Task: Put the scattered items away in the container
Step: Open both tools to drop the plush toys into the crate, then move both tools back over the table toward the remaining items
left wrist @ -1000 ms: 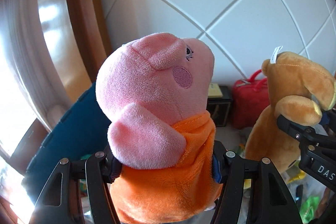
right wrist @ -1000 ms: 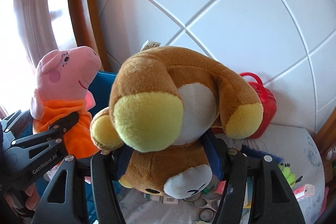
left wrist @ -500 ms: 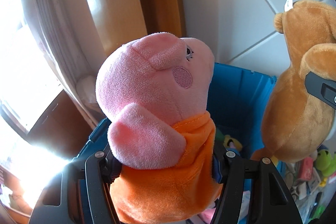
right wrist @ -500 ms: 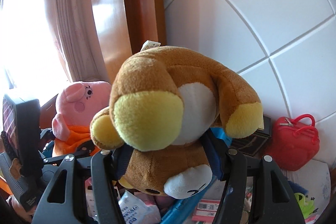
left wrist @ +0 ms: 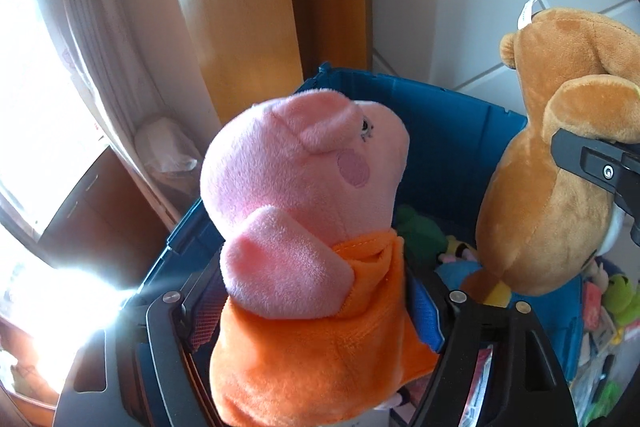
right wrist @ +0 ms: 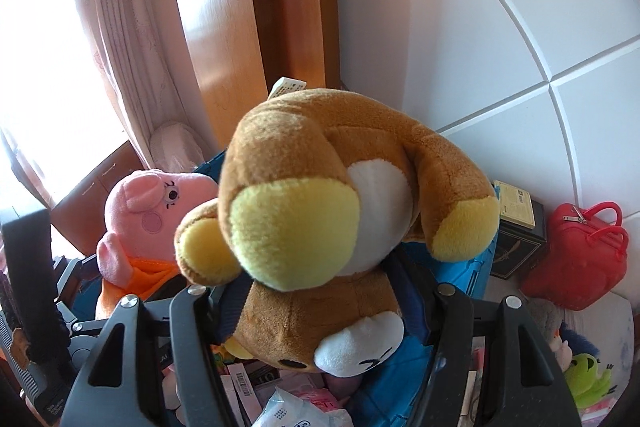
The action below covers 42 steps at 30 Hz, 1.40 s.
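Soft, light and squashy, the pig plush sits in the left gripper, whose jaws have just been opening off its orange body, while the right gripper squeezes the brown bear plush at its midriff over the blue bin.

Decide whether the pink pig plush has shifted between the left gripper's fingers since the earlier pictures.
Yes. The pink pig plush has tilted and slid rightward off the left pad, as the left gripper has just been opening over the blue bin.

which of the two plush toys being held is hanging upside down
The brown bear plush in the right tool: its face points down and its yellow-soled feet up. The pink pig plush in the left tool sits head-up.
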{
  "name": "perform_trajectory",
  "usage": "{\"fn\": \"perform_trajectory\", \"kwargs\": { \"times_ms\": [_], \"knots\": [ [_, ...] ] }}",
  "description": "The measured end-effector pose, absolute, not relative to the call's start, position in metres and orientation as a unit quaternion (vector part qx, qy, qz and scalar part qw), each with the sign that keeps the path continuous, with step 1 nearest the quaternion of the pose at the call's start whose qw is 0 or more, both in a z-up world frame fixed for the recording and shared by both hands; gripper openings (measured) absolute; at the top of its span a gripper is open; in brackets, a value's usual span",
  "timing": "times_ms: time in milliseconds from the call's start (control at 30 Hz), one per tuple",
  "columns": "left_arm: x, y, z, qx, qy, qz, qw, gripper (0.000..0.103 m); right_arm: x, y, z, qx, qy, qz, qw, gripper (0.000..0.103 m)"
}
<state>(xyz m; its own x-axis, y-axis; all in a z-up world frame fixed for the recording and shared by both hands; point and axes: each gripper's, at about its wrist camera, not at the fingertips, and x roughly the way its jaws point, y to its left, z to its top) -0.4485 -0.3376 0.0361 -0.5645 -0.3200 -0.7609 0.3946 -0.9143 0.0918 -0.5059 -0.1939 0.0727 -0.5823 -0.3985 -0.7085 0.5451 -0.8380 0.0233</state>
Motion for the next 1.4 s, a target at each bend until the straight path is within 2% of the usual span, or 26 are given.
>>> {"fn": "perform_trajectory", "kwargs": {
  "times_ms": [100,167,700,1067,1400],
  "knots": [
    [-0.451,-0.334,0.032,0.426,0.044,-0.884,0.189,0.082,-0.503,-0.187,0.073,0.374,0.099,-0.886,0.258,0.064],
    [-0.45,-0.331,0.03,0.428,0.042,-0.884,0.183,0.083,-0.503,-0.18,0.074,0.383,0.095,-0.883,0.252,0.069],
    [-0.427,-0.275,0.052,0.411,0.027,-0.898,0.154,0.083,-0.483,-0.106,0.09,0.38,0.074,-0.898,0.207,0.069],
    [-0.433,-0.156,0.074,0.395,-0.011,-0.914,0.091,0.083,-0.468,0.026,0.099,0.382,0.045,-0.913,0.136,0.069],
    [-0.443,-0.019,0.057,0.404,-0.031,-0.914,0.015,0.083,-0.461,0.168,0.068,0.427,0.031,-0.901,0.065,0.069]
  ]
}}
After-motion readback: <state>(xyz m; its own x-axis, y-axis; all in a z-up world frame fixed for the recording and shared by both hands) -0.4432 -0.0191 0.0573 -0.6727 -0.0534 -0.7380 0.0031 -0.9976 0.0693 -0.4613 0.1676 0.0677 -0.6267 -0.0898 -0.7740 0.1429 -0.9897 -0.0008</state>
